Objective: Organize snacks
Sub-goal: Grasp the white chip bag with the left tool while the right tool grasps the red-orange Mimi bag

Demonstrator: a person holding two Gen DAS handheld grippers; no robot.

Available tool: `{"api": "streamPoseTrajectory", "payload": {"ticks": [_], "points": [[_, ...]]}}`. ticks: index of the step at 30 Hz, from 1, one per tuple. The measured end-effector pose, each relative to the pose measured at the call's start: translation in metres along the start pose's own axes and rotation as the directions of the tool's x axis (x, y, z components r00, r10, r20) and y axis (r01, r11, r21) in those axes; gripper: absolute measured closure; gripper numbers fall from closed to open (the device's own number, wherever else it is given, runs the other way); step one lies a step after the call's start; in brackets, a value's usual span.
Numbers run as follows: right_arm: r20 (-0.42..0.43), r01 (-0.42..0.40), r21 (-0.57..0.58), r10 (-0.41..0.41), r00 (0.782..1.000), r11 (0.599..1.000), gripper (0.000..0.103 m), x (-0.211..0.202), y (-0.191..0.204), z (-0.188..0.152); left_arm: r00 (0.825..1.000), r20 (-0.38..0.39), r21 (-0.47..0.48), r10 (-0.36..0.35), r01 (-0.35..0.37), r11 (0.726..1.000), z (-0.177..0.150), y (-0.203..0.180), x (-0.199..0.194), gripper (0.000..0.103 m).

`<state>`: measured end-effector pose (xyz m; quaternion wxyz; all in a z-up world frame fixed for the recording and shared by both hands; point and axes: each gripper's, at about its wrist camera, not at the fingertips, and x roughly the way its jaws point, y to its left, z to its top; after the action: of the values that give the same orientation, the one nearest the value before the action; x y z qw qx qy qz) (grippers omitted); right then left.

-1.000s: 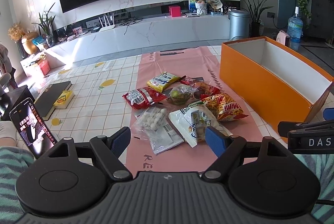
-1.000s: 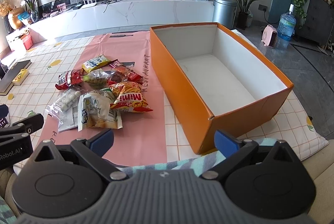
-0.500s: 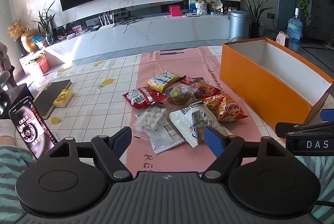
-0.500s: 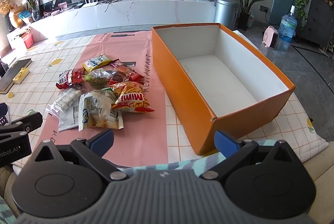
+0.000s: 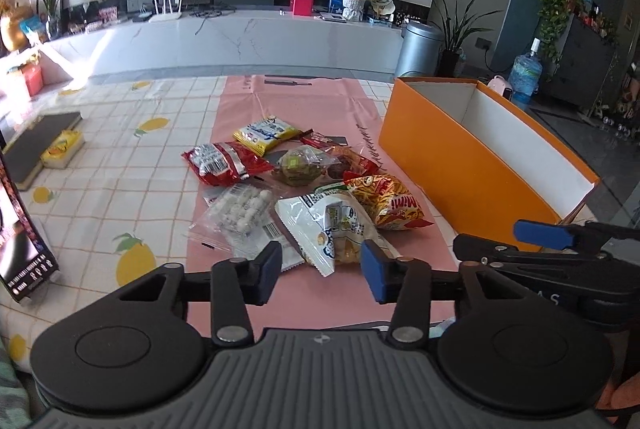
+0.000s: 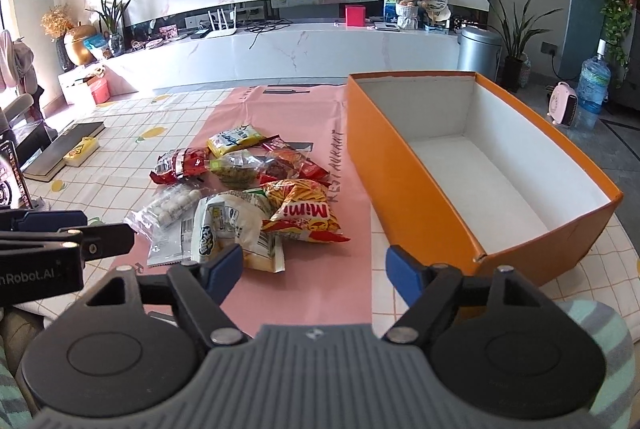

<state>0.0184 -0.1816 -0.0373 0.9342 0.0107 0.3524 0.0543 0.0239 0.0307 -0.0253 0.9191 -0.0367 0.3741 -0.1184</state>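
Several snack packets lie in a heap on the pink mat [image 5: 320,109]: a white bag [image 5: 332,225], an orange Mimi bag [image 5: 390,203], a clear bag of white balls [image 5: 240,209], a red packet [image 5: 218,165] and a yellow packet [image 5: 266,135]. An empty orange box [image 6: 480,181] stands to their right. My left gripper [image 5: 322,275] is open and empty, just short of the white bag. My right gripper [image 6: 316,269] is open and empty, near the white bag [image 6: 228,225] and the Mimi bag [image 6: 308,213].
A phone [image 5: 20,241] stands at the table's left edge. A dark book [image 5: 36,145] and a yellow pack [image 5: 64,149] lie at far left. The checked tablecloth [image 5: 120,189] covers the table. A TV console and plants stand beyond.
Both grippers have moved forward toward the snack heap. The left jaws have narrowed a little. The snacks and the box have not moved.
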Motion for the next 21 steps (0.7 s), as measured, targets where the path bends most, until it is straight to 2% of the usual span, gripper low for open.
{"api": "streamPoseTrajectory", "payload": {"ticks": [2,4,7,10,12,14,19,21], "points": [[-0.001,-0.025,0.003,0.025,1.0,1.0,0.044,0.009,0.0,0.001,0.997,-0.016,-0.063,-0.073,0.072,0.995,0.001,0.007,0.008,0.065],[-0.007,-0.029,-0.014,0.029,1.0,0.999,0.059,0.018,0.001,0.003,0.994,-0.03,-0.083,-0.101,0.098,0.992,0.003,0.009,0.016,0.066],[-0.016,-0.035,-0.054,0.035,0.999,0.998,0.065,0.034,0.004,0.009,0.996,-0.031,-0.075,-0.082,0.079,0.994,0.008,0.009,0.027,0.068],[-0.011,-0.035,-0.084,0.034,0.999,0.996,0.065,0.049,0.005,0.016,0.995,-0.045,-0.118,-0.09,0.084,0.989,0.015,0.015,0.042,0.068],[-0.001,-0.034,-0.099,0.034,0.999,0.995,0.065,0.06,0.006,0.021,0.992,-0.064,-0.15,-0.106,0.096,0.984,0.02,0.018,0.052,0.059],[0.002,-0.032,-0.116,0.033,0.999,0.993,0.064,0.071,0.007,0.025,0.99,-0.067,-0.174,-0.121,0.107,0.979,0.022,0.021,0.062,0.04],[0.012,-0.044,-0.129,0.046,0.999,0.991,0.064,0.098,0.005,0.032,0.991,-0.063,-0.241,-0.114,0.096,0.966,0.03,0.028,0.086,0.028],[0.004,-0.055,-0.118,0.056,0.998,0.991,0.064,0.108,0.002,0.033,0.992,-0.063,-0.264,-0.11,0.089,0.96,0.031,0.03,0.094,0.026]]}}
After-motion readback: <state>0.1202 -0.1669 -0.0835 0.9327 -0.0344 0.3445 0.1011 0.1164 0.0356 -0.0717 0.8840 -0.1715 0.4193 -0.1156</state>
